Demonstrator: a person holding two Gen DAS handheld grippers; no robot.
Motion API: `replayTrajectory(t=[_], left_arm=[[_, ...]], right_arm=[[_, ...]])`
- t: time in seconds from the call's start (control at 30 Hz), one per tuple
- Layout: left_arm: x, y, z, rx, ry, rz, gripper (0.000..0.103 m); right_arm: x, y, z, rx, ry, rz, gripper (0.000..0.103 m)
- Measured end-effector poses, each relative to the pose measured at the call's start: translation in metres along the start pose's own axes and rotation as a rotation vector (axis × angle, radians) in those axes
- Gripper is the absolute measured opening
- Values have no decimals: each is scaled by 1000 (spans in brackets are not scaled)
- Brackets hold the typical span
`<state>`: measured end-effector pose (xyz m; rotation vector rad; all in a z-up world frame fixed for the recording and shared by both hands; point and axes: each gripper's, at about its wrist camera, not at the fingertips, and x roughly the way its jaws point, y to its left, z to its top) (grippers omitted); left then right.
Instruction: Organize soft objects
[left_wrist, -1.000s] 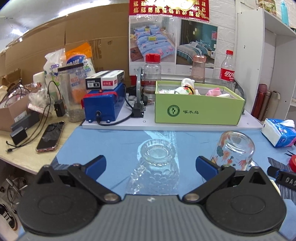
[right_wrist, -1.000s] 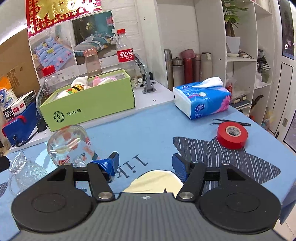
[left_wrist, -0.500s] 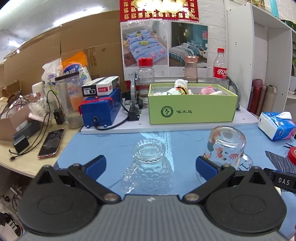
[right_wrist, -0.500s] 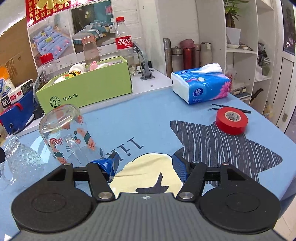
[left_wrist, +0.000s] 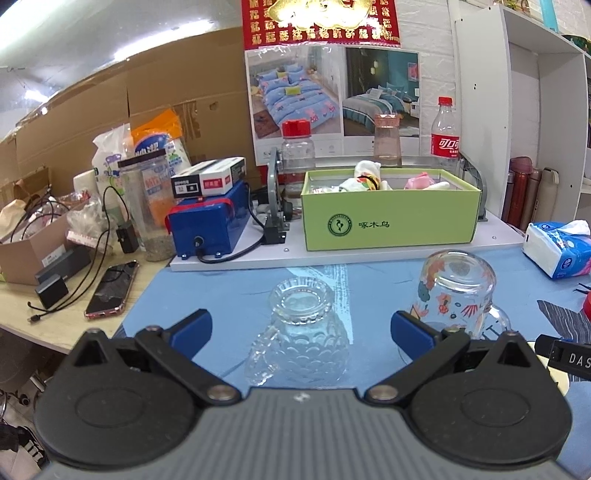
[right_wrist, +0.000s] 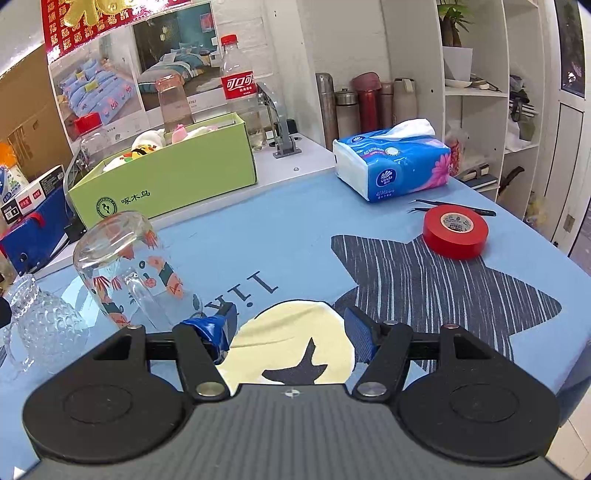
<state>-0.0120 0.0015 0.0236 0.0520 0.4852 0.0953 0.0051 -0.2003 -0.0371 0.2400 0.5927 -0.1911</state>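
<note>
My left gripper (left_wrist: 301, 325) hangs over the near edge of the blue tablecloth (left_wrist: 369, 280) with its jaws spread wide and nothing pressed between them. A clear textured glass mug (left_wrist: 299, 332), turned upside down, stands on the cloth in the gap between my blue fingertips (left_wrist: 192, 325), touching neither. Just to its right stands a second upturned glass mug with painted flowers (left_wrist: 456, 291), close beside my right-hand fingertip.

My right gripper (right_wrist: 290, 326) is released too, jaws partly apart and empty, held over the pale yellow patch (right_wrist: 291, 332) printed on the cloth. The flowered mug (right_wrist: 125, 269) sits just left of it.

The soft toys (left_wrist: 364, 177) lie inside the green cardboard box (left_wrist: 388, 225), which rests on a white board (left_wrist: 258, 260) at the far side of the table, well apart from both grippers. A white plush with a striped band pokes above the rim, and a pink one (left_wrist: 419, 182) lies to its right.

On the right are a blue tissue pack (right_wrist: 395, 162) and, nearer, a red tape roll (right_wrist: 455, 230).
</note>
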Motion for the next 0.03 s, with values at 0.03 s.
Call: replayTrajectory(t=[0.03], left_arm=[[-1,0,0,7,-1,-8,103]], right_arm=[[0,0,0,1,-1,1,50]])
